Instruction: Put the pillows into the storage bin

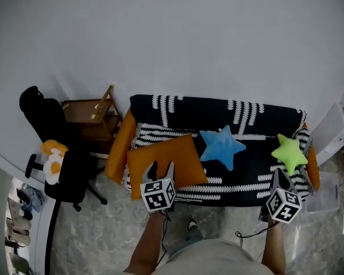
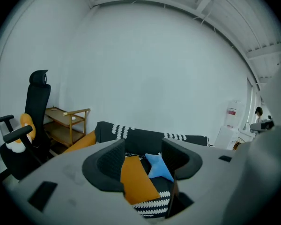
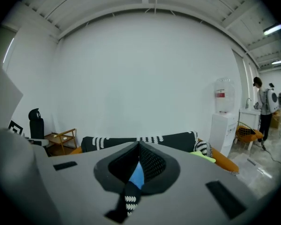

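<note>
Was lining up a pillow grab
Left fingers (image 2: 107, 167) spread, orange pillow (image 1: 166, 159) just ahead; right fingers (image 3: 154, 165) pressed together, empty. Next: pinch it.

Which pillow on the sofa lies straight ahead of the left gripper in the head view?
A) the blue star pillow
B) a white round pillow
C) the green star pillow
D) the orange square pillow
D: the left gripper, jaws apart, points at the orange square pillow. The blue star pillow lies mid-sofa and the green star pillow lies at the right end.
</note>
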Tool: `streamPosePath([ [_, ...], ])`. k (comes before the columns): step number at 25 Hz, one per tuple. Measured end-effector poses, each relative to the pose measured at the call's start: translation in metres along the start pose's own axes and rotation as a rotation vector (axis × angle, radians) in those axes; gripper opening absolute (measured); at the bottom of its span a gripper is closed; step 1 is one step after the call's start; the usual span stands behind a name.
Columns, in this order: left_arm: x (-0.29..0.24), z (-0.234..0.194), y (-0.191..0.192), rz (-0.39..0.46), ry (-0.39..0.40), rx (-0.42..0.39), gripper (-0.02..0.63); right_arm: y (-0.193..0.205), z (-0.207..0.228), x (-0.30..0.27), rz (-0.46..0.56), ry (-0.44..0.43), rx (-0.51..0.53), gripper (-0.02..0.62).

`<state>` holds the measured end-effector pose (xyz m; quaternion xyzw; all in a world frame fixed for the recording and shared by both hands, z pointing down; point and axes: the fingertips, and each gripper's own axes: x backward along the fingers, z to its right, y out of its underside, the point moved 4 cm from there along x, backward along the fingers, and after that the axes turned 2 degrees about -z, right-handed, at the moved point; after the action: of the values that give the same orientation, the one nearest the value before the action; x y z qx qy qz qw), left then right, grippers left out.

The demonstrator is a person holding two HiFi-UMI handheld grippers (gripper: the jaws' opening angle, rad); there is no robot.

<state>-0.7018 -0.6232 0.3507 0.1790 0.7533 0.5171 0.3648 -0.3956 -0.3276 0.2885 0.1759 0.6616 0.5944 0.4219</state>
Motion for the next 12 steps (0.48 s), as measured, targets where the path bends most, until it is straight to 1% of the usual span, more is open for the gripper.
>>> streamPosePath([
  [2, -0.019, -0.018, 0.001, -0.022, 0.006, 0.013, 0.242, -0.012, -0.021, -0.027, -0.005, -0.030, 0.022, 0.002],
  [5, -0.040, -0.039, 0.007, -0.058, -0.008, 0.028, 0.242, -0.017, -0.052, -0.065, -0.030, -0.087, 0.039, 0.002],
  [8, -0.052, -0.048, 0.017, -0.095, -0.025, 0.043, 0.242, -0.009, -0.069, -0.095, -0.082, -0.124, 0.051, 0.002],
  [12, -0.063, -0.062, 0.035, -0.151, -0.047, 0.029, 0.242, 0.015, -0.085, -0.130, -0.153, -0.165, 0.049, 0.002],
])
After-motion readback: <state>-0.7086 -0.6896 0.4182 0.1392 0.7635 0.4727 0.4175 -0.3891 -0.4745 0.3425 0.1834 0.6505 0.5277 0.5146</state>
